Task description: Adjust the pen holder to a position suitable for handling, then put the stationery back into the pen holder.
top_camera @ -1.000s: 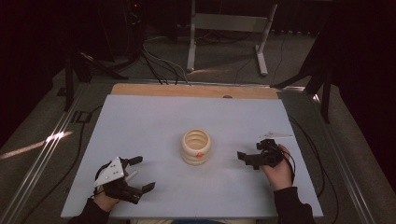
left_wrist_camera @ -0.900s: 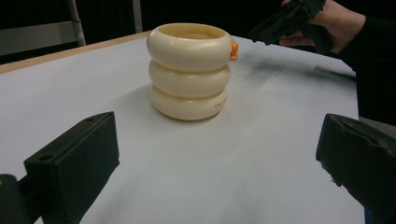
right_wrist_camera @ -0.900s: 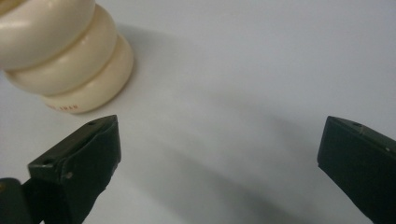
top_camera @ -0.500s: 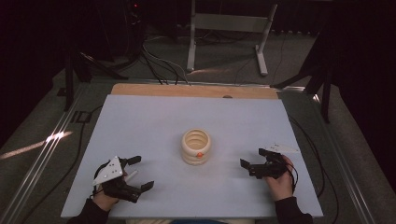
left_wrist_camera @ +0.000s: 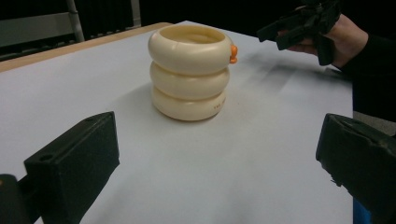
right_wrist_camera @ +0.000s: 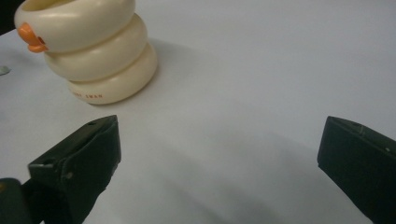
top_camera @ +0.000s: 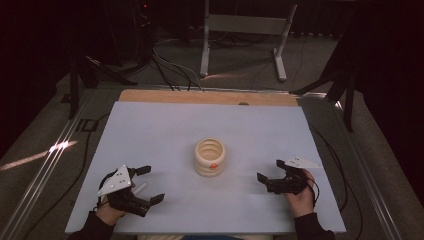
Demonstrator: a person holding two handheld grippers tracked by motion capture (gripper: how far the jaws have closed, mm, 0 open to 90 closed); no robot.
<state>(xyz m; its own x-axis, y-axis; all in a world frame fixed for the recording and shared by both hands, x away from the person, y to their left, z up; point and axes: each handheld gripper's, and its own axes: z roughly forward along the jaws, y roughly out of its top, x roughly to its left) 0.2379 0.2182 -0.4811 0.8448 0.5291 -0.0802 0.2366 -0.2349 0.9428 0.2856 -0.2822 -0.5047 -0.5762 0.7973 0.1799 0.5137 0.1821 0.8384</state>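
Dark floor, loose cables and a metal stand frame lie beyond the white table (top_camera: 165, 125), whose far edge is a bare wooden strip. Near the middle of the table stands a cream stack of three rings (top_camera: 210, 157), upright, with a small orange tab (top_camera: 213, 166) on its top ring facing the person. The left gripper (top_camera: 150, 184) sits at about 7 o'clock from the stack, near the front edge, jaws spread wide and holding nothing; in its own view the stack (left_wrist_camera: 190, 70) stands ahead between the two black jaws, well apart from them. The right gripper (top_camera: 270, 170) is at about 4 o'clock from the stack, also open and empty, and its view has the stack (right_wrist_camera: 88, 51) off toward the upper left. Compared with a second ago, the right hand (top_camera: 300, 192) has drawn back toward the person and down toward the table, leaving more bare surface between its jaws and the rings, while the left gripper has barely moved and the stack stands where it was. My reading is that neither side has committed to a grasp: both tools are parked clear of the stack, so work on the rings is either about to start or is paused, and any next move must first close that gap.
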